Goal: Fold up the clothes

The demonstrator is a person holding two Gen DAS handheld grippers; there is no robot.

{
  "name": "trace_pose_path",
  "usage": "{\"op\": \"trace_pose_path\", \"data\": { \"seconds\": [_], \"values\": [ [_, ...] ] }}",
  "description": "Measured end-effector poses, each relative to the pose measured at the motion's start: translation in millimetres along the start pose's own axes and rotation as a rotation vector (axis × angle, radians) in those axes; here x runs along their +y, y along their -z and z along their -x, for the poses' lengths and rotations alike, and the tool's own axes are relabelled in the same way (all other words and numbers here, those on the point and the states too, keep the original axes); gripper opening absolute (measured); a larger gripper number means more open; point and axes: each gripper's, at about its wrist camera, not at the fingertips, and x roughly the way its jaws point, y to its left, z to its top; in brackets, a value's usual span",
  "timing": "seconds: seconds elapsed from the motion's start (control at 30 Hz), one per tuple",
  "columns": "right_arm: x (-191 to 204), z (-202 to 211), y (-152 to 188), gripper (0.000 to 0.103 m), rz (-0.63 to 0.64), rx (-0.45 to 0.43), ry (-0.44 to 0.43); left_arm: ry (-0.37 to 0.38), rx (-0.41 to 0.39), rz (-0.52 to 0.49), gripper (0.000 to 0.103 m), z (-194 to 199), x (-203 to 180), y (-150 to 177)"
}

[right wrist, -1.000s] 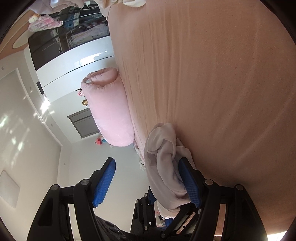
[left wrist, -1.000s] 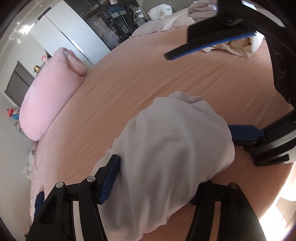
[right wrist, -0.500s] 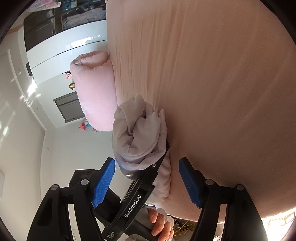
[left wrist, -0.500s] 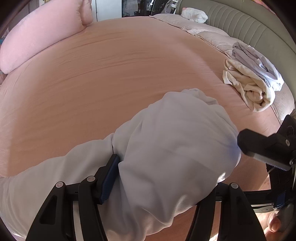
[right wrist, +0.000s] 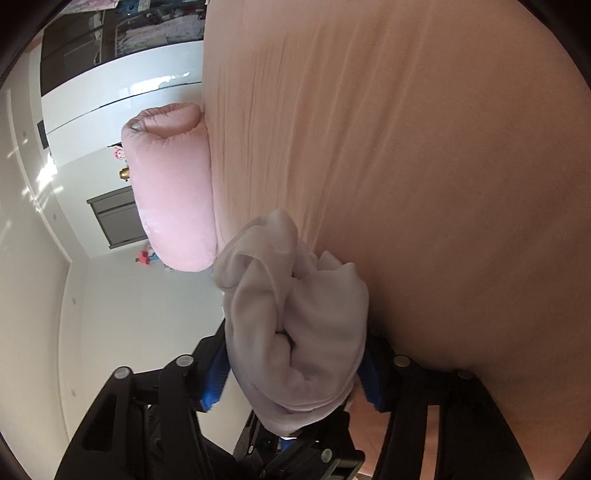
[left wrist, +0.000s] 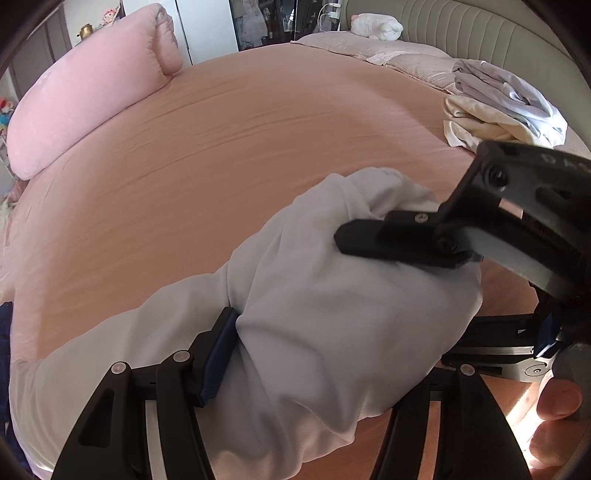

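Between the blue-padded fingers of the left gripper (left wrist: 317,354), a soft, pale grey-white knit garment (left wrist: 332,314) is bulging in a rounded bunch, its cloth pinched there and trailing away to the lower left over the bed edge. Half a second ago the right gripper (right wrist: 295,373) was standing spread with the bundle ahead of it; now it is pressing together on the crumpled end of the same garment, so both tools are holding one piece, which, as a judgement, suits spreading it out for folding. Ahead of both tools, the salmon-pink bedsheet (left wrist: 229,147), matte and finely rippled, is lying bare. Far ahead and to the left of the left tool, a plump, velvety pink bolster pillow (left wrist: 88,92) is resting at the mattress edge. Ahead and to the right, a loose heap of cream and lilac-grey clothes (left wrist: 502,107) is sitting near the padded grey headboard (left wrist: 461,33). Low at the right, the person's hand (left wrist: 557,421) is gripping the right tool's handle.
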Motion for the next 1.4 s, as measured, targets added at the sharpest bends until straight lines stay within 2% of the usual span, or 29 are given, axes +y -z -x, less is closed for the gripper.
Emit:
{"op": "trace_pose_path", "data": {
  "seconds": [0.03,0.1,0.23,0.47,0.67,0.77,0.83,1.0,1.13,1.33,1.4],
  "values": [
    [-4,0,0,0.032,-0.01,-0.007,0.013,-0.013,-0.003,-0.015,0.062,0,-2,1],
    [-7,1,-1,0.029,-0.023,-0.008,-0.004,-0.045,-0.007,-0.028,0.063,1,-7,0],
    [-12,3,-3,0.029,-0.048,-0.011,-0.039,-0.067,0.01,-0.077,0.063,7,-13,-6],
    [-9,5,-3,0.029,-0.027,-0.002,-0.045,-0.176,-0.104,-0.255,0.063,34,-38,2],
    [0,10,-6,0.031,0.014,0.018,-0.005,-0.162,-0.191,-0.337,0.062,41,-46,5],
    [7,13,-7,0.031,0.06,0.022,0.028,-0.162,-0.229,-0.359,0.058,42,-49,10],
    [15,13,-4,0.031,0.114,0.019,0.062,-0.129,-0.221,-0.349,0.055,43,-46,13],
    [34,13,3,0.031,0.239,0.0,0.148,-0.084,-0.218,-0.275,0.055,40,-36,11],
    [43,14,5,0.031,0.28,0.0,0.169,-0.028,-0.234,-0.199,0.055,44,-19,7],
    [79,10,19,0.031,0.433,0.002,0.242,0.092,-0.287,-0.037,0.054,59,20,-1],
    [96,7,27,0.031,0.505,-0.002,0.275,0.118,-0.316,0.02,0.043,64,35,-1]
  ]
}}
